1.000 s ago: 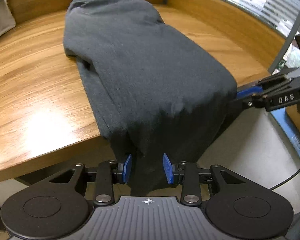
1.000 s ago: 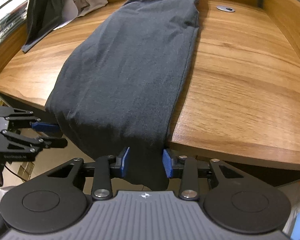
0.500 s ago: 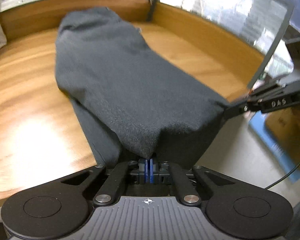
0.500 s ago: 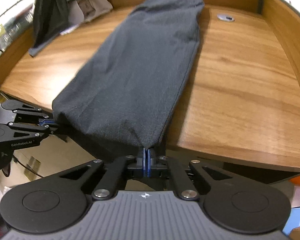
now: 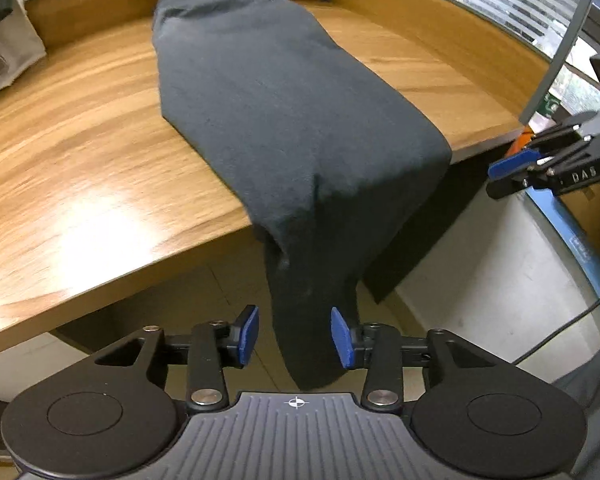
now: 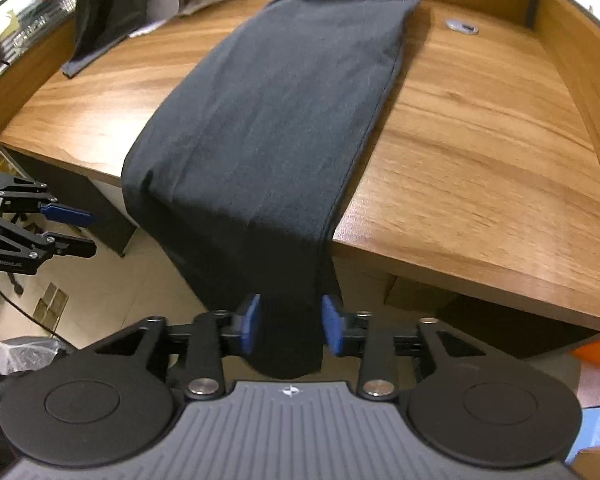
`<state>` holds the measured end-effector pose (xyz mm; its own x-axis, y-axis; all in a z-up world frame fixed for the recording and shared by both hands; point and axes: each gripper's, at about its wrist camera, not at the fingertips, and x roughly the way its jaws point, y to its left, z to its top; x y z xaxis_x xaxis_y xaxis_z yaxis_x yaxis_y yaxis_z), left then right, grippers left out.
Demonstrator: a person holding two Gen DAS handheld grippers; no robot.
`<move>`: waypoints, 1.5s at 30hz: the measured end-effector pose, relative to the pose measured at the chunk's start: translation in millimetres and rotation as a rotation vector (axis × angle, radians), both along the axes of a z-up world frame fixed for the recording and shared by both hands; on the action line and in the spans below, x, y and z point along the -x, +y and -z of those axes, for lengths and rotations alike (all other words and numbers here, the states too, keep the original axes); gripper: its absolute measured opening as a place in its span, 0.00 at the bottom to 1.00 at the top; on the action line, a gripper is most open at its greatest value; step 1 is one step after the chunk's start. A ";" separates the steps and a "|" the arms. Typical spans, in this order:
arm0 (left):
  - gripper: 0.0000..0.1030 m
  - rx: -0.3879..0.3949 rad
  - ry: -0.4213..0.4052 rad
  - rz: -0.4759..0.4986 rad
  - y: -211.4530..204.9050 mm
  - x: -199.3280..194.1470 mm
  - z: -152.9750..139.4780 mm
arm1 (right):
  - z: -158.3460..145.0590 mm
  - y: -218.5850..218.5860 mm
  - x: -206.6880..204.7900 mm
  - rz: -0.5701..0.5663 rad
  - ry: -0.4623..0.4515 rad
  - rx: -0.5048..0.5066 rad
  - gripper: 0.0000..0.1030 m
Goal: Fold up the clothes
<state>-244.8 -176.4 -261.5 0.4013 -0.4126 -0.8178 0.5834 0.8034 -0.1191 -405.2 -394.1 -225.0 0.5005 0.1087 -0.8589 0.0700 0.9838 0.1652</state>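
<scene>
While both pairs of fingers (image 5: 252,334) gape, gripping nothing; dark garment (image 5: 284,104) lengthwise across table (image 5: 80,168), near end overhanging.

Dark garment (image 6: 276,120) draped over wooden table (image 6: 479,152) edge, hanging between right gripper's (image 6: 288,328) parted jaws.

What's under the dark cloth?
The wooden table is under most of the cloth. Its near end hangs off the edge, over the floor. Anything beneath the cloth is hidden.
</scene>
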 end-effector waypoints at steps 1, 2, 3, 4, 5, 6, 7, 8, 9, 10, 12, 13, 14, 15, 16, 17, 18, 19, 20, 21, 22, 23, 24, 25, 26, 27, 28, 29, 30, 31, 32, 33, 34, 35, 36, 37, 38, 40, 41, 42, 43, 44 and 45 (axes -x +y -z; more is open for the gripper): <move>0.47 0.001 -0.006 -0.008 0.1 -1.8 1.2 | 2.2 -1.0 -0.2 -0.002 -0.010 0.000 0.48; 0.47 0.000 -0.008 -0.015 -1.4 -3.9 2.8 | 4.4 -2.0 0.2 -0.004 -0.018 -0.003 0.49; 0.47 -0.001 -0.010 -0.022 -3.1 -6.0 4.4 | 6.0 -2.8 0.9 -0.002 -0.027 -0.008 0.51; 0.48 0.001 -0.015 -0.027 -4.8 -8.3 6.6 | 8.1 -4.6 0.6 0.003 -0.041 -0.015 0.53; 0.48 0.004 -0.021 -0.031 -6.6 -10.6 8.9 | 10.5 -6.9 -0.1 0.010 -0.055 -0.023 0.56; 0.49 0.006 -0.030 -0.034 -8.0 -11.6 11.7 | 12.9 -9.1 -0.9 0.017 -0.070 -0.030 0.59; 0.49 0.008 -0.039 -0.036 -9.2 -12.3 14.6 | 16.3 -10.6 -2.6 0.024 -0.081 -0.037 0.61; 0.49 0.006 -0.045 -0.034 -11.7 -13.2 17.7 | 20.1 -11.7 -4.6 0.031 -0.090 -0.044 0.62; 0.49 0.001 -0.047 -0.030 -14.0 -13.5 20.6 | 25.0 -13.8 -6.7 0.036 -0.098 -0.052 0.62; 0.49 -0.004 -0.048 -0.026 -16.2 -13.6 23.3 | 30.5 -15.3 -9.0 0.038 -0.104 -0.064 0.62; 0.49 0.001 -0.041 -0.021 -18.9 -13.9 25.2 | 41.0 -16.4 -13.8 0.035 -0.108 -0.089 0.62; 0.49 0.003 -0.041 -0.016 -19.7 -13.3 24.8 | 46.2 -16.9 -16.2 0.034 -0.109 -0.101 0.62; 0.49 0.004 -0.041 -0.012 -20.5 -12.6 24.2 | 51.1 -16.6 -18.8 0.033 -0.114 -0.108 0.62; 0.49 0.003 -0.043 -0.010 -20.4 -11.7 22.9 | 55.8 -16.0 -21.5 0.033 -0.121 -0.112 0.62; 0.49 0.002 -0.046 -0.008 -20.1 -10.7 21.4 | 60.6 -15.4 -24.2 0.033 -0.128 -0.117 0.62; 0.49 0.000 -0.047 -0.009 -19.5 -9.8 20.1 | 65.4 -14.8 -26.8 0.033 -0.134 -0.121 0.62; 0.49 -0.004 -0.050 -0.012 -18.5 -9.6 19.3 | 70.1 -14.1 -29.5 0.033 -0.141 -0.126 0.62; 0.50 -0.007 -0.053 -0.015 -17.5 -9.6 18.6 | 74.9 -13.5 -32.2 0.033 -0.148 -0.130 0.61; 0.50 -0.008 -0.054 -0.018 -16.2 -10.6 18.8 | 78.7 -13.3 -33.9 0.035 -0.143 -0.149 0.61; 0.51 -0.008 -0.055 -0.024 -14.8 -12.0 19.6 | 81.6 -13.5 -34.6 0.036 -0.147 -0.174 0.57; 0.52 -0.005 -0.054 -0.024 -14.1 -14.1 21.5 | 82.7 -13.7 -34.3 0.027 -0.161 -0.193 0.51; 0.52 -0.002 -0.054 -0.025 -13.5 -16.3 23.5 | 82.3 -13.8 -33.9 0.014 -0.168 -0.210 0.40; 0.52 0.006 -0.051 -0.024 -13.2 -18.6 26.4 | 81.7 -14.0 -33.6 0.000 -0.172 -0.227 0.30; 0.53 0.016 -0.047 -0.024 -13.0 -21.0 29.4 | 80.8 -14.7 -32.8 -0.006 -0.172 -0.234 0.25; 0.53 0.032 -0.039 -0.027 -12.8 -23.4 32.5 | 79.8 -15.6 -31.8 -0.008 -0.170 -0.236 0.19; 0.53 0.050 -0.031 -0.031 -12.7 -26.2 36.0 | 78.7 -16.5 -30.8 -0.010 -0.168 -0.238 0.15; 0.53 0.069 -0.026 -0.037 -12.9 -29.6 40.0 | 77.7 -17.4 -29.8 -0.012 -0.166 -0.241 0.13; 0.53 0.090 -0.026 -0.036 -12.8 -32.4 42.6 | 76.6 -18.3 -28.8 -0.014 -0.164 -0.243 0.11; 0.53 0.115 -0.029 -0.036 -12.9 -34.9 44.6 | 75.6 -19.2 -27.8 -0.016 -0.163 -0.245 0.10; 0.53 0.142 -0.033 -0.036 -13.0 -37.4 46.7 | 74.5 -20.1 -26.8 -0.018 -0.161 -0.248 0.10; 0.53 0.168 -0.036 -0.036 -13.1 -39.9 48.7 | 73.5 -21.1 -25.9 -0.020 -0.159 -0.250 0.10; 0.48 0.195 -0.039 -0.036 -13.3 -42.3 50.7 | 72.4 -22.0 -24.9 -0.022 -0.157 -0.252 0.10; 0.43 0.224 -0.028 -0.026 -13.8 -44.6 53.1 | 71.4 -22.9 -23.9 -0.024 -0.155 -0.255 0.10; 0.42 0.240 -0.027 -0.011 -15.3 -45.1 54.0 | 71.5 -23.7 -24.1 -0.029 -0.148 -0.251 0.10; 0.35 0.250 -0.032 0.009 -16.6 -45.2 54.6 | 71.7 -24.4 -24.4 -0.034 -0.142 -0.247 0.10; 0.22 0.253 -0.042 0.028 -17.4 -45.0 54.6 | 71.8 -25.0 -24.5 -0.038 -0.138 -0.244 0.10; 0.13 0.259 -0.038 0.041 -16.6 -45.5 52.4 | 70.6 -26.4 -23.8 -0.046 -0.139 -0.248 0.08; 0.08 0.270 -0.027 0.063 -14.6 -46.7 47.3 | 67.2 -29.8 -21.5 -0.068 -0.143 -0.261 0.06; 0.08 0.275 -0.021 0.074 -13.7 -47.3 44.8 | 63.9 -31.0 -20.2 -0.078 -0.153 -0.275 0.05; 0.08 0.279 -0.023 0.091 -12.8 -46.5 38.8 | 59.8 -31.8 -18.8 -0.086 -0.165 -0.293 0.05; 0.08 0.285 -0.030 0.107 -11.5 -45.1 29.8 | 55.4 -32.8 -17.6 -0.088 -0.178 -0.314 0.05; 0.08 0.294 -0.036 0.120 -10.5 -43.7 20.8 | 49.0 -34.7 -15.9 -0.084 -0.196 -0.337 0.05; 0.08 0.306 -0.043 0.129 -8.4 -43.0 10.7 | 41.6 -36.9 -13.9 -0.079 -0.218 -0.361 0.05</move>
<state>-201.8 -184.8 -272.2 0.3610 -0.6862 -0.6315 0.6880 0.6531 -0.3164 -391.2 -430.9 -266.6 0.6438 0.4283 -0.6341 -0.0780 0.8611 0.5025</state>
